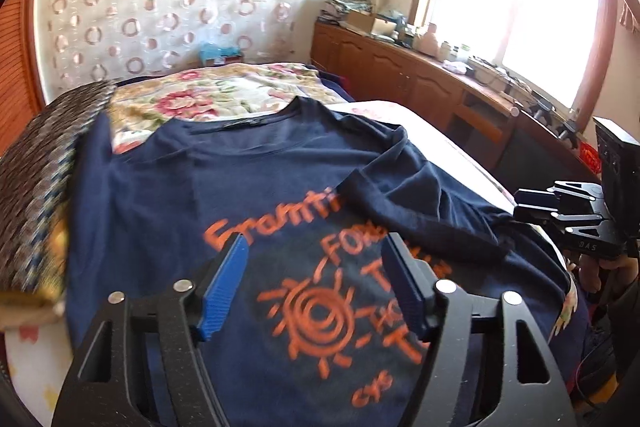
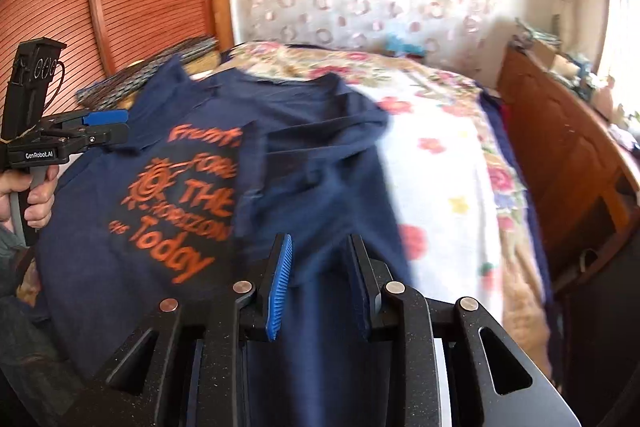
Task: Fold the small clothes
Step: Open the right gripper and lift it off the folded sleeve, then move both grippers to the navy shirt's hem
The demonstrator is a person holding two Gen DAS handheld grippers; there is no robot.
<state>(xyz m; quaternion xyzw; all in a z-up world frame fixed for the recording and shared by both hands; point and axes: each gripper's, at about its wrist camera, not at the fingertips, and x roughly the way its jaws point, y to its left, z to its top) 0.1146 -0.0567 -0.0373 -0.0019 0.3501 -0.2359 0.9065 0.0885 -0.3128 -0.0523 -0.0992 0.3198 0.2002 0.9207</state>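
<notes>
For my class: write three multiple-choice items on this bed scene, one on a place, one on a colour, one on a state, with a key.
1. Where does the T-shirt lie?
A. on the flowered bedspread
B. on the wooden cabinet
C. on the floor

2. What colour is the shirt's print?
A. white
B. orange
C. green

3. How does the shirt's sleeve on the window side lie?
A. spread flat outward
B. folded in over the chest
C. hanging off the bed

Key: 1 A, flowered cloth shows around the shirt's edges; 2 B, letters and sun motif are orange on navy; 3 B, the sleeve covers part of the lettering.
</notes>
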